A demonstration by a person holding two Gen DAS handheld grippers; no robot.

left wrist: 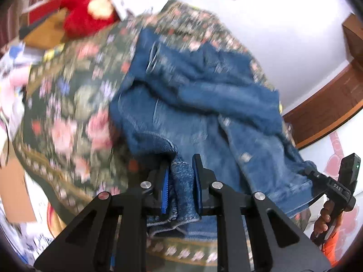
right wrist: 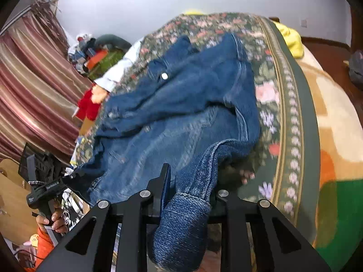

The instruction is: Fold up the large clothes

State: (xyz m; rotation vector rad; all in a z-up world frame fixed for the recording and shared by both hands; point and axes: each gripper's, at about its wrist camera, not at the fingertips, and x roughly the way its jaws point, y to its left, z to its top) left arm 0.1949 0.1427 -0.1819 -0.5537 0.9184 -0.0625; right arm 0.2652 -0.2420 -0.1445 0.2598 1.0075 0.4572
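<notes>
We see the denim jacket (left wrist: pixel 192 86) spread across the middle of both frames on a floral bedspread (left wrist: pixel 68 95) covering the bed. At the bottom centre of the left wrist view, the left gripper (left wrist: pixel 181 174) has its jaws nearly closed, pinching a fold of the jacket's hem. At the bottom centre of the right wrist view, the right gripper (right wrist: pixel 190 181) is likewise clamped on a bunched, lifted edge of denim. A red plush toy (left wrist: pixel 86 13) lies at upper left.

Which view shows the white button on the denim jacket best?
Right wrist view: the white button shows clearly on the denim jacket near a pocket flap. The left wrist view is blurred; no button can be made out there.
</notes>
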